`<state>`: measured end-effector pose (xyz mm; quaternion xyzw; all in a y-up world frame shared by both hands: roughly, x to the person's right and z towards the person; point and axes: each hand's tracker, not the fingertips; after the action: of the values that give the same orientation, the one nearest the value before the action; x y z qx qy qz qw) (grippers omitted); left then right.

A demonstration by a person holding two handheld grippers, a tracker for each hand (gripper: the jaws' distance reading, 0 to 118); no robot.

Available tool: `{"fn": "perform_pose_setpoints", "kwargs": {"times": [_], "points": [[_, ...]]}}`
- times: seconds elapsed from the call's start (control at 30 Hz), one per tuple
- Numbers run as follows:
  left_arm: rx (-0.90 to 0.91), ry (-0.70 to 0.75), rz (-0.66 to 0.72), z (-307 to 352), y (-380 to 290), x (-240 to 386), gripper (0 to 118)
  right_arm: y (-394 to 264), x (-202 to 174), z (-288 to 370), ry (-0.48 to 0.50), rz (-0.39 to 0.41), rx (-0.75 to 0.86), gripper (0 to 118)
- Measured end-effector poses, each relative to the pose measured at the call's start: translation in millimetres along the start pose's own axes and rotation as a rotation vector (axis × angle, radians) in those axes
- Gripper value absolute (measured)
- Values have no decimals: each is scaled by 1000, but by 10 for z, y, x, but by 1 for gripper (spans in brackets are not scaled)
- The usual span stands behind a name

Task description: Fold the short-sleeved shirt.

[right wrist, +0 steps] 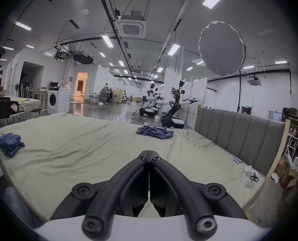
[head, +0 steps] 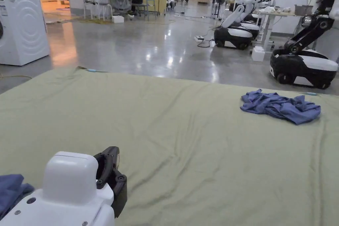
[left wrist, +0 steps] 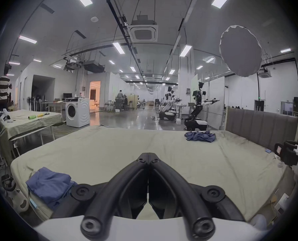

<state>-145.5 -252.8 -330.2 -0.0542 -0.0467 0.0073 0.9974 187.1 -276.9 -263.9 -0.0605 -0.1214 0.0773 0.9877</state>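
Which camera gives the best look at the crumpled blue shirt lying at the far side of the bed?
The head view: the crumpled blue shirt is largest there, unblocked, its folds clear on the pale green bed sheet. The left gripper view and right gripper view show the shirt smaller and distorted, as a bunched heap.

The right tongs (right wrist: 149,155) hang above the bed (right wrist: 92,157) with jaws pressed together, holding nothing. Well ahead and slightly right lies a crumpled blue shirt (right wrist: 154,132). Far to their left sits a folded blue garment (right wrist: 10,144); scissors (right wrist: 254,177) lie far right.
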Motion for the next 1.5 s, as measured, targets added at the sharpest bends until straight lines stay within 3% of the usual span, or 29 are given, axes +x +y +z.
{"fn": "perform_pose_setpoints", "kwargs": {"times": [0.13,0.17,0.2,0.23,0.27,0.3,0.33,0.37,0.4,0.43,0.73,0.93,1.07,1.27,1.5], "points": [[-19,25,-88,9,33,32,0,-41,31,18,-30,-9,-2,3],[-11,25,-83,27,32,18,0,-35,30,24,-32,-11,0,13],[-6,27,-80,39,32,2,0,-31,28,28,-34,-14,6,30],[5,30,-73,49,29,-20,2,-12,42,31,-26,-14,9,49],[24,34,-62,58,25,-39,9,11,44,19,-14,-14,4,77],[40,37,-51,72,19,-57,24,28,37,2,-6,-16,-13,94],[51,38,-42,85,20,-82,58,37,26,-16,-4,-16,-23,105],[50,39,-28,82,29,-103,111,71,2,-13,-1,-15,-26,110],[20,53,-16,50,37,-118,118,72,-8,-6,2,-14,-21,114],[21,53,-8,44,27,-138,118,73,-22,-1,7,-10,-10,118],[-22,34,-47,129,25,-182,118,238,-100,12,-13,39,67,118],[-4,-81,76,210,96,-200,118,260,-141,-56,4,21,68,118],[-39,-30,110,209,253,-190,118,244,-147,-73,2,27,68,118],[-56,-63,168,204,356,-260,118,221,-171,-120,2,30,49,118],[-54,121,-37,189,356,-58,118,194,-210,-99,13,39,45,118]]}}
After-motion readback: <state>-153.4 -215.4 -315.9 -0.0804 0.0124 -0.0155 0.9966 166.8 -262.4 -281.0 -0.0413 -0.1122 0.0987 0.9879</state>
